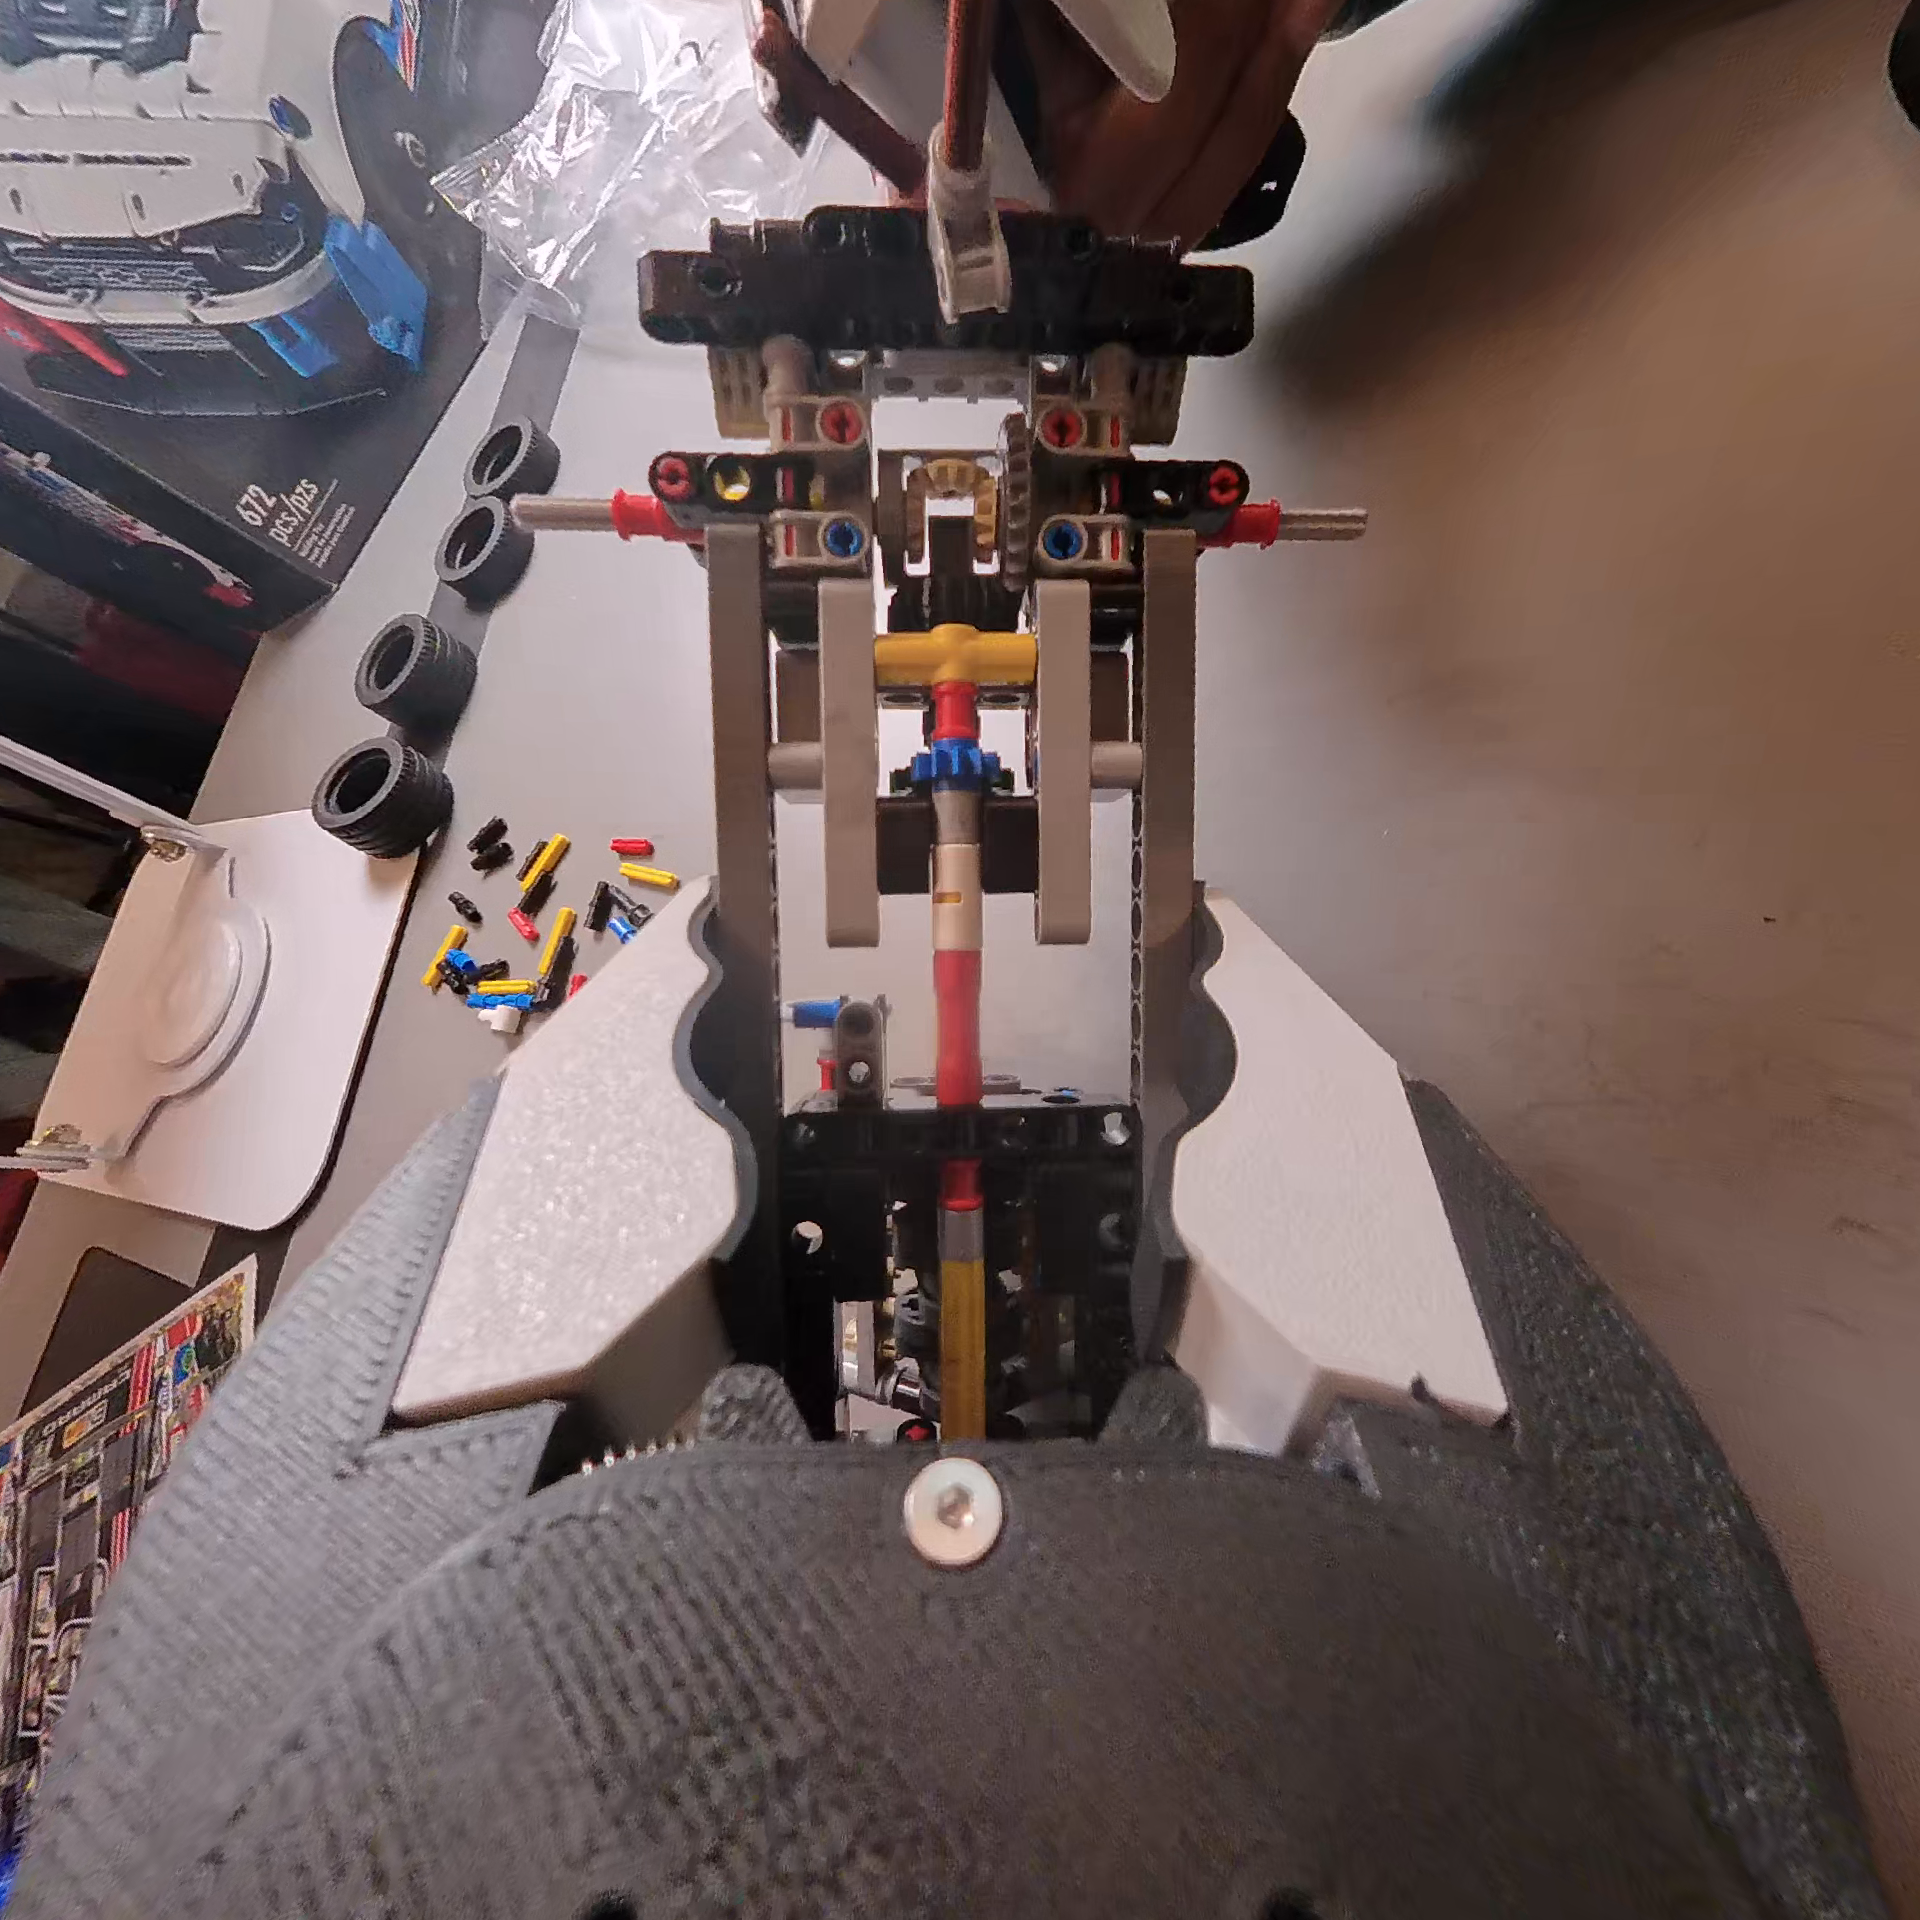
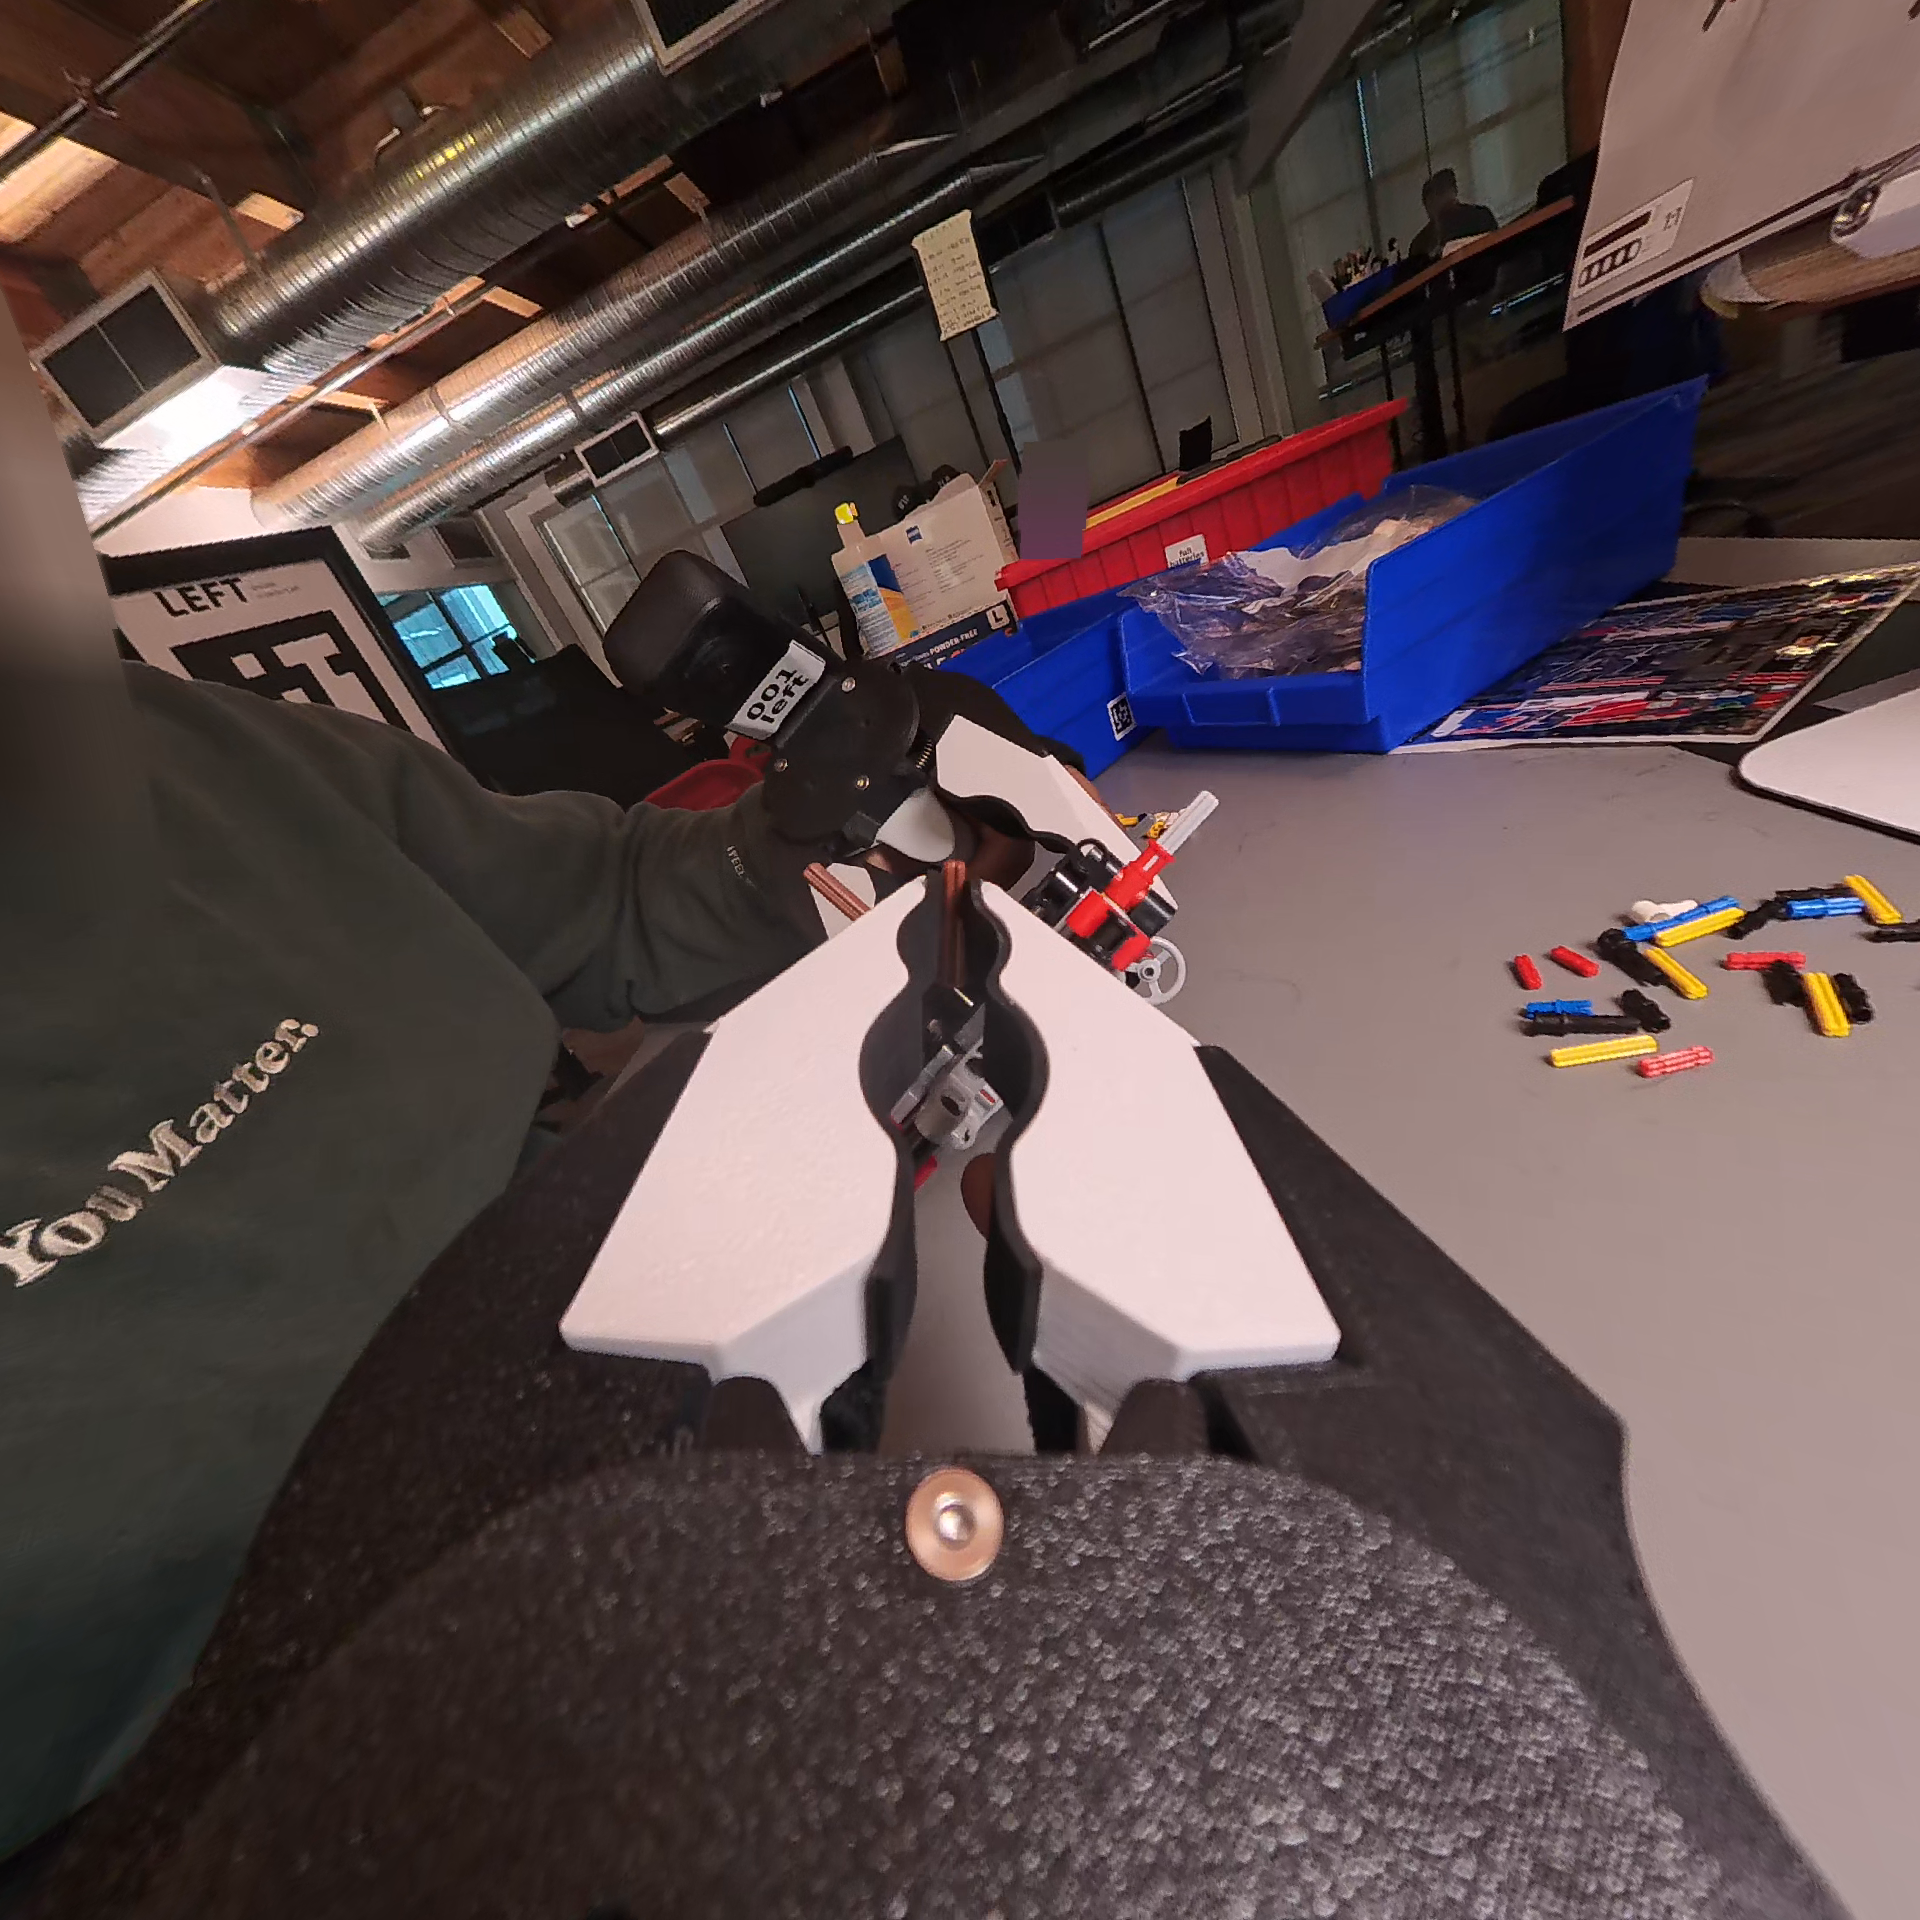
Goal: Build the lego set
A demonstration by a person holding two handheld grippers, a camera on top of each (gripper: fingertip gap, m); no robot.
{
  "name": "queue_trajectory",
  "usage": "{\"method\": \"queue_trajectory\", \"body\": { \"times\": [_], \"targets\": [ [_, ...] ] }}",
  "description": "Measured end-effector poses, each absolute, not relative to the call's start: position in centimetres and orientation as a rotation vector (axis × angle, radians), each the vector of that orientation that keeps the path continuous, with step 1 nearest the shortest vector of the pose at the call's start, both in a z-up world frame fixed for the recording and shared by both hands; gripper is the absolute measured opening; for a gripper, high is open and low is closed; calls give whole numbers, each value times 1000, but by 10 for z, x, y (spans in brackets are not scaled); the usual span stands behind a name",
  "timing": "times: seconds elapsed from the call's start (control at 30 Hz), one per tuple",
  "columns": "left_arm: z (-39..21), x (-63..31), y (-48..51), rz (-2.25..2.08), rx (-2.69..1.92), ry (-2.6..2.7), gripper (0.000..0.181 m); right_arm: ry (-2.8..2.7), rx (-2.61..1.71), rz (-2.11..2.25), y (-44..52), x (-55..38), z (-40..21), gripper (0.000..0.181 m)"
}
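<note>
— Where, the lego chassis (image 1: 951,727)?
— Clamped lengthwise in the left gripper (image 1: 956,914), over the grey table (image 1: 1558,727). White fingers (image 1: 623,1122) pressed against both grey side beams.
— And the right gripper (image 2: 951,904)?
— Nearly together, pinching a thin brown axle (image 2: 951,920) at the chassis's far end. Light grey connector (image 1: 971,249) on that axle, against the black cross beam (image 1: 831,291).
— Around?
— Just beside the chassis, loose pins (image 1: 540,925) in black, yellow, red and blue. Past those, four black tyres (image 1: 416,665) in a row, then the set's box (image 1: 208,260). Farther off, blue bins (image 2: 1455,623) and a colourful printed sheet (image 2: 1662,665). Behind the left gripper, a green sleeve (image 2: 312,935).
</note>
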State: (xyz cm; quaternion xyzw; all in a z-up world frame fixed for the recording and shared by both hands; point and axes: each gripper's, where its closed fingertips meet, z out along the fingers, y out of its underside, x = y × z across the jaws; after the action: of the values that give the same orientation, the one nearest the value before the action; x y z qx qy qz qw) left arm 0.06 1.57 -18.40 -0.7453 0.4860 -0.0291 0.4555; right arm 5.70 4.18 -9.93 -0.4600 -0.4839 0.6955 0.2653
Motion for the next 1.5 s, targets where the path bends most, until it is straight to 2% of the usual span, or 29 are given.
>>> {"method": "queue_trajectory", "body": {
  "times": [0.03,0.67,1.23,1.5],
  "targets": [
    [-184,1,16,-72,-1837,1199,86,-1308,-1243,1879,41,57,-99,0],
    [-187,2,13,-113,-1845,1212,85,-1324,-1235,1878,37,56,-101,0],
    [-160,33,-23,-853,-1759,1095,85,-1513,-1283,1673,13,52,-70,0],
    [-153,46,-40,-1060,-1699,1105,85,-1496,-1416,1764,-5,54,-51,0]
  ]
}}
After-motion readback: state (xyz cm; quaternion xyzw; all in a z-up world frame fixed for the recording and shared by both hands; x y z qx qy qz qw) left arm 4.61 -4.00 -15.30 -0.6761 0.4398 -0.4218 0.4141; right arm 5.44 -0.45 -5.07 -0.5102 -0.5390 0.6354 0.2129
